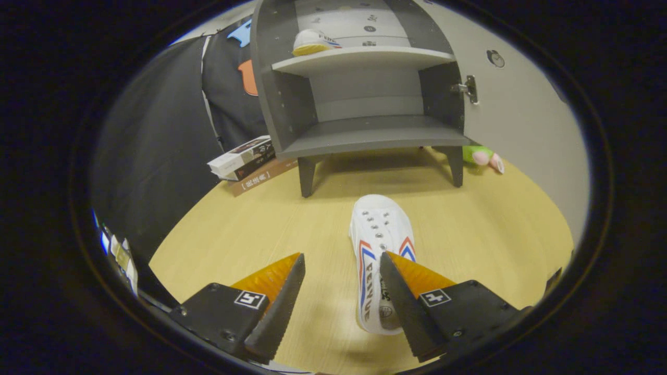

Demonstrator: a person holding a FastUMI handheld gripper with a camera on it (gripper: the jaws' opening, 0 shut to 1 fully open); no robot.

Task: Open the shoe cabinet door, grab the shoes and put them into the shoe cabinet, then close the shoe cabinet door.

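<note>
Gripper view: shoe (379, 245) under right finger (398, 291).

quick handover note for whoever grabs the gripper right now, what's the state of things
Gripper: open, holding nothing; the right finger overlaps the near part of the white shoe, which lies on the wooden table with its toe pointing at the cabinet.
Shoe cabinet: door swung open to the right. One shoe already sits on the upper shelf; the lower shelf is bare.
Done: door opened, first shoe stowed.
Left: grip the white shoe, place it in the cabinet, close the door.
Nearby: stacked books left of the cabinet, a green plush toy to its right.
</note>
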